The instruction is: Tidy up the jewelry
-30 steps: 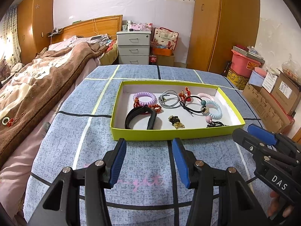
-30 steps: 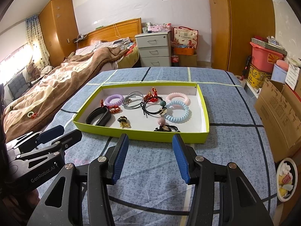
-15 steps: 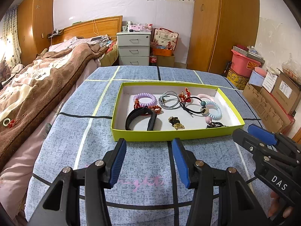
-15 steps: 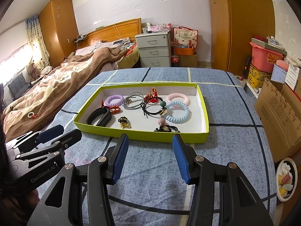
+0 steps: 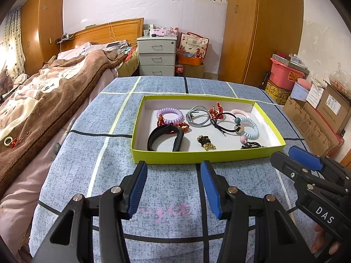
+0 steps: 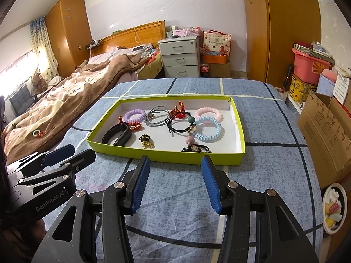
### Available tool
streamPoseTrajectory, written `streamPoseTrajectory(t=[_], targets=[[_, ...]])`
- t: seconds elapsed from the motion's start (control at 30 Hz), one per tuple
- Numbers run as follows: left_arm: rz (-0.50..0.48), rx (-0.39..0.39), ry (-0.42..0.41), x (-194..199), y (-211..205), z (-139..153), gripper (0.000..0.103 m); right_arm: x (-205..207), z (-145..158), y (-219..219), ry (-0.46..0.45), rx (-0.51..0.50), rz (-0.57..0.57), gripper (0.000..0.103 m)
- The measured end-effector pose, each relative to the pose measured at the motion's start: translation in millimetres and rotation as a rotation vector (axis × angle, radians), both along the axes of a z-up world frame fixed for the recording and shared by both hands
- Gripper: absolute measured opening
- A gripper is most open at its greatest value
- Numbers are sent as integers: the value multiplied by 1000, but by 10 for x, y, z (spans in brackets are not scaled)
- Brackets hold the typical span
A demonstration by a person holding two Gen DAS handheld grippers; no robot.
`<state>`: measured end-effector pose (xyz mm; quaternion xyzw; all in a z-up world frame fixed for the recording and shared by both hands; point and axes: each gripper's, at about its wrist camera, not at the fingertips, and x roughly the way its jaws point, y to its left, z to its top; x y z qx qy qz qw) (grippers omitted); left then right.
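Observation:
A shallow lime-green tray [image 5: 197, 157] [image 6: 166, 156] lies on a blue checked cloth. Inside it are a black wristband [image 5: 165, 139] [image 6: 117, 135], a purple coil hair tie [image 5: 170, 115] [image 6: 134, 115], a grey cord loop [image 5: 197, 116], a light blue coil tie [image 5: 250, 127] [image 6: 207, 131], a pink coil tie [image 6: 208, 112], red ornaments [image 5: 216, 110] and a small gold-and-black charm [image 5: 205, 142] [image 6: 146, 141]. My left gripper [image 5: 173, 185] hovers open just in front of the tray's near wall, nothing between its blue pads. My right gripper [image 6: 174, 183] stands open beside it, also holding nothing.
A bed with a brown blanket [image 5: 43, 96] runs along the left; a small ring and red trinket [image 5: 9, 141] lie on it. Cardboard boxes [image 5: 318, 114] and a pink bin stand at the right. A plate [image 6: 334, 208] sits low beyond the table's right edge.

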<state>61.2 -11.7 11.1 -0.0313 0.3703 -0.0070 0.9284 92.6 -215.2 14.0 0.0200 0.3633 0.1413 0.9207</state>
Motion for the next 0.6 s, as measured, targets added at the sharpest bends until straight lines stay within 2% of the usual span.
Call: streamPoseTrajectory(t=[0.6], targets=[[2,6,2,2,-12,9,53,-6,-7,3,2,1,0,49]])
